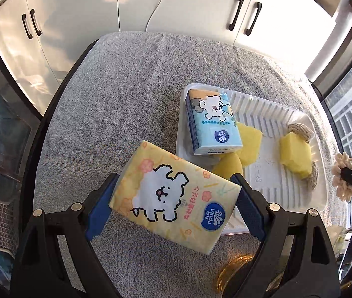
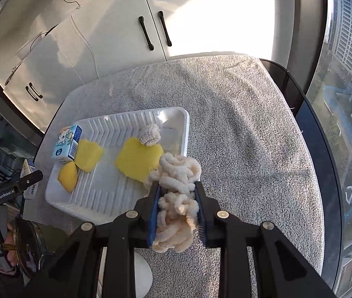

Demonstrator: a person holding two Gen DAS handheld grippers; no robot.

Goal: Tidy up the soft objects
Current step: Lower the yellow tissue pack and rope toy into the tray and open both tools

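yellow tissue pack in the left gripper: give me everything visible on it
The yellow tissue pack is a soft rectangular packet in glossy plastic wrap, pale yellow with pink flowers, a white fluffy dog outlined in black, red Chinese text and a blue Vinda logo. It looks full and unopened. The left gripper is shut on it, blue fingers pressing its two long sides. It is held tilted above the grey towel, printed face up, its far corner near the white tray; nothing else touches it.

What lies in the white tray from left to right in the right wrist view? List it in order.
Blue tissue pack → small yellow sponge wedge → yellow sponge piece → large yellow sponge, with a knitted ball at its far edge.
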